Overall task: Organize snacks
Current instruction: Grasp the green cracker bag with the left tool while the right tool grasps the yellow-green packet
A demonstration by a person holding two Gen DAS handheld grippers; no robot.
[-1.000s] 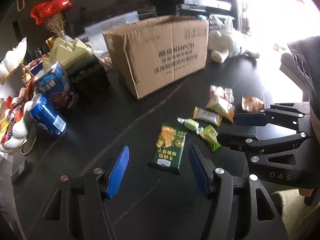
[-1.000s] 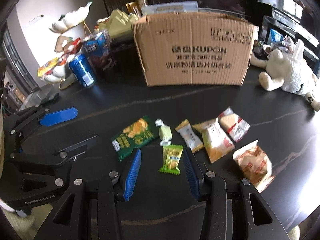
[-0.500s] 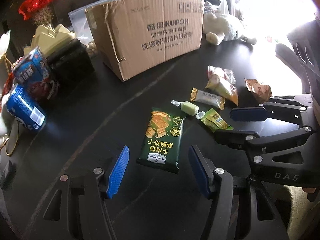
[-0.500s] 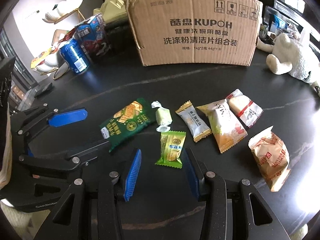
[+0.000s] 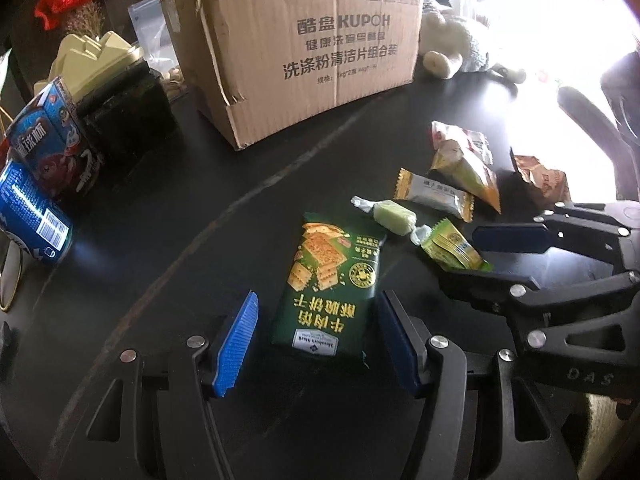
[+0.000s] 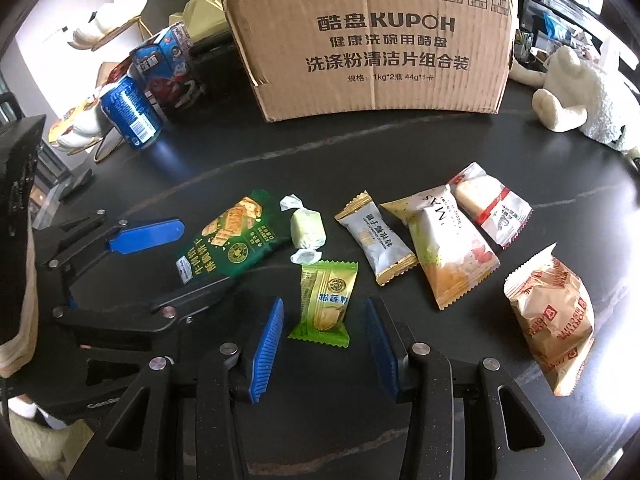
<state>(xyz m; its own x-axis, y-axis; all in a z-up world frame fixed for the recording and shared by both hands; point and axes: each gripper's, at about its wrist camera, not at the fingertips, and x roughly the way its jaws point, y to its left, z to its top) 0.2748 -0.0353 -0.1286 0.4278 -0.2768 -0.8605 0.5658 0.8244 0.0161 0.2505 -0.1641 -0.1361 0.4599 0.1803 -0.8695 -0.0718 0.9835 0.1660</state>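
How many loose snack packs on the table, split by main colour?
Green: 3, cracker pack, candy, durian pack
White/grey: 3, grey bar, triangular pack, red-striped pack
Orange-brown: 1, biscuit bag
Total: 7

Corrugated brown cardboard box (image 6: pixel 372 40) with torn, rough edges. Glossy dark stone-look tabletop (image 6: pixel 280 152). Shiny plastic-film green cracker packet (image 5: pixel 332 284). Crinkled foil-like snack wrapper (image 6: pixel 552 320). Glossy metal blue can (image 6: pixel 128 112). Fluffy white plush toy (image 6: pixel 580 96). Ribbed blue pads (image 6: pixel 266 352).
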